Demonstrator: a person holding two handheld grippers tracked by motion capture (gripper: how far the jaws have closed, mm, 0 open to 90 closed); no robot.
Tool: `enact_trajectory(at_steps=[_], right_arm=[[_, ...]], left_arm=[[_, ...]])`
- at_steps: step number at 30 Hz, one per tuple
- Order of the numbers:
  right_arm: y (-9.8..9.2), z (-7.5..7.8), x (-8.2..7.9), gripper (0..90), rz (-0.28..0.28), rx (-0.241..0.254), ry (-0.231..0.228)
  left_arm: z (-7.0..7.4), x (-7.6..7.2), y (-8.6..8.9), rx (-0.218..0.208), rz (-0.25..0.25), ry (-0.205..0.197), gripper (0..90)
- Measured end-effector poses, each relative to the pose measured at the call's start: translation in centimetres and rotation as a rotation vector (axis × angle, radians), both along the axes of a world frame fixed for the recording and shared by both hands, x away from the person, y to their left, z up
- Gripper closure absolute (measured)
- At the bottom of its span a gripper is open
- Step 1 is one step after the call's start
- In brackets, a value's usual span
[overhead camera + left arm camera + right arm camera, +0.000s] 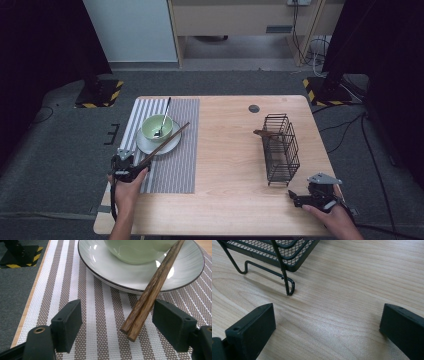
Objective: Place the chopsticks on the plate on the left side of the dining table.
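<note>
So you have two chopsticks [147, 295] lying as a pair, tips on the one plate [105, 270] against the one green bowl [135, 251], near ends on the striped placemat [100, 315] between your left gripper's [117, 322] wide-open jaws, untouched. One spoon [163, 117] stands in the bowl. The wooden table [230, 150] sits on grey carpet. One black wire basket [280, 147] holds a brown utensil. Your right gripper [327, 327] hovers wide open beside the basket's foot.
</note>
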State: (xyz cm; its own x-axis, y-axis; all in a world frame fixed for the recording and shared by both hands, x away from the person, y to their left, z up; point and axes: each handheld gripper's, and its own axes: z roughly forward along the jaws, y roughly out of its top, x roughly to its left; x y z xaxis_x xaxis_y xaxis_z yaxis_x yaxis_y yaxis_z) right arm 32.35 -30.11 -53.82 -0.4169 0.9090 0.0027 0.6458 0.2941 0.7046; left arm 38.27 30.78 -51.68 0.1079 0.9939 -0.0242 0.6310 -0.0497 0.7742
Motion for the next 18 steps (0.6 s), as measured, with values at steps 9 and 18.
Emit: enact_trajectory(at_steps=[9, 18], right_arm=[[0.00, 0.00, 0.00, 0.4, 0.000, -0.001, 0.000], [0.02, 0.00, 0.00, 0.3, -0.002, 0.000, 0.000]], left_arm=[[0.18, 0.17, 0.23, -0.004, 0.003, -0.001, 23.7], [0.03, 0.45, 0.60, 0.003, 0.007, -0.001, 23.6]])
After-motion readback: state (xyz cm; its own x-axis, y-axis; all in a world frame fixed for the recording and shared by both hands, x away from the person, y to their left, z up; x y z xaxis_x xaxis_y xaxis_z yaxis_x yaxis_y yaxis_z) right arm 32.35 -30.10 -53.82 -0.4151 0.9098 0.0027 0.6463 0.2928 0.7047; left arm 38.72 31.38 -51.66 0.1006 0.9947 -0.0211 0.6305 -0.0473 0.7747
